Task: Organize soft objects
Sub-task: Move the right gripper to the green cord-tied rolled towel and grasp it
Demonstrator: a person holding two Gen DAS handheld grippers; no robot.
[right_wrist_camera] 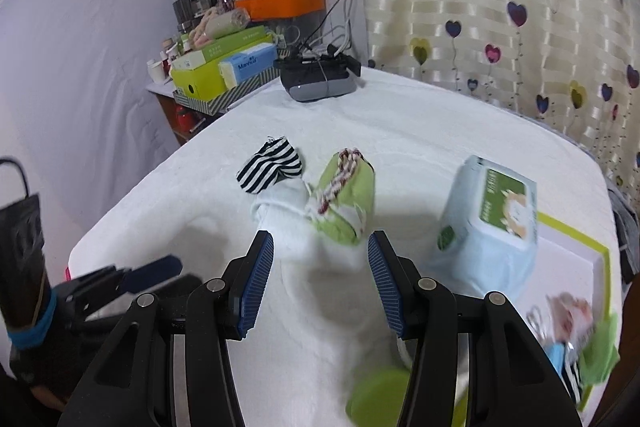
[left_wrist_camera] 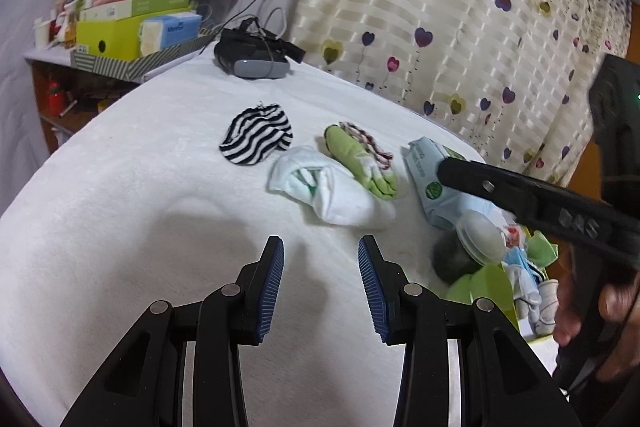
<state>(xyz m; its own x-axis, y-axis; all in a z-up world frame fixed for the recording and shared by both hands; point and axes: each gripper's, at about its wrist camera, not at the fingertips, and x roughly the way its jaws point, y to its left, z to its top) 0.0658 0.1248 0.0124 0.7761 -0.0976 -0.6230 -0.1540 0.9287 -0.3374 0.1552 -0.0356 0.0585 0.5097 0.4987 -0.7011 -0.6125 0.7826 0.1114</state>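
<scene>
**Both grippers empty over the bench, soft items lined up mid-surface**

Soft things sit in a loose row across the middle of the white-covered bench (right_wrist_camera: pixel 400 131). Striped black-and-white cloth (right_wrist_camera: pixel 270 167) is nearest the far-left corner side. White folded sock (right_wrist_camera: pixel 280 211) is just beside it, touching the green rolled cloth (right_wrist_camera: pixel 348 203), which has a red-white braided edge on top. Light blue wipes pack (right_wrist_camera: pixel 492 219) stands apart from these, toward the right edge, tilted, likely already moved aside as its own group. Grouping looks half done: cloths are bunched together but not stacked.

Right gripper (right_wrist_camera: pixel 320 287) has its jaws spread with nothing between them, and hangs above the white sock and green cloth, probably lining up for the next pick. Left gripper (left_wrist_camera: pixel 320 287) is also spread and empty, over bare cover near the front edge, clear of the row, likely so it does not block the other.

A green-rimmed bin (left_wrist_camera: pixel 492 283) at the right front corner holds mixed small items, blurred; probably the drop spot. A dark headset (left_wrist_camera: pixel 252 57) lies at the far edge, with cluttered boxes (left_wrist_camera: pixel 132 27) beyond the far-left corner, not part of the job.
</scene>
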